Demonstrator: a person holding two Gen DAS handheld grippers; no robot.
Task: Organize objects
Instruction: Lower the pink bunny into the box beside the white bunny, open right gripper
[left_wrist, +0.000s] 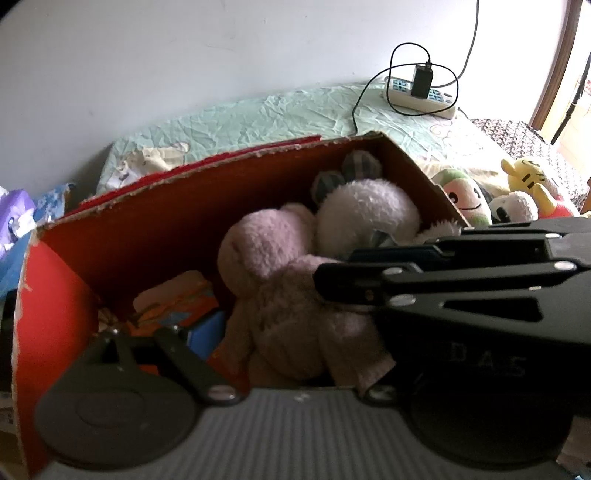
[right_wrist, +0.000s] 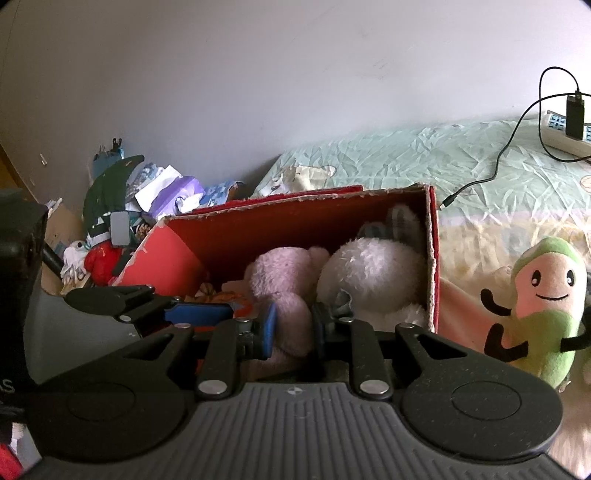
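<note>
A red cardboard box (left_wrist: 177, 214) (right_wrist: 258, 225) stands on the bed. Inside lie a pink plush (left_wrist: 273, 258) (right_wrist: 280, 280) and, to its right, a white plush (left_wrist: 365, 210) (right_wrist: 373, 269). My right gripper (right_wrist: 295, 328) reaches in over the near rim, its blue pads pinching the lower part of the pink plush. In the left wrist view it crosses from the right as a black body (left_wrist: 461, 288). My left gripper (left_wrist: 295, 332) stands open around the pink plush. Only its left finger (left_wrist: 177, 332) (right_wrist: 199, 312) shows; the other is hidden behind the right gripper.
An orange and blue item (left_wrist: 177, 299) lies in the box's left corner. A green bean plush (right_wrist: 543, 306) (left_wrist: 465, 199), a yellow plush (left_wrist: 528, 177) and a small white one (left_wrist: 513, 206) lie right of the box. A power strip (left_wrist: 417, 92) sits behind; clutter (right_wrist: 147, 195) piles left.
</note>
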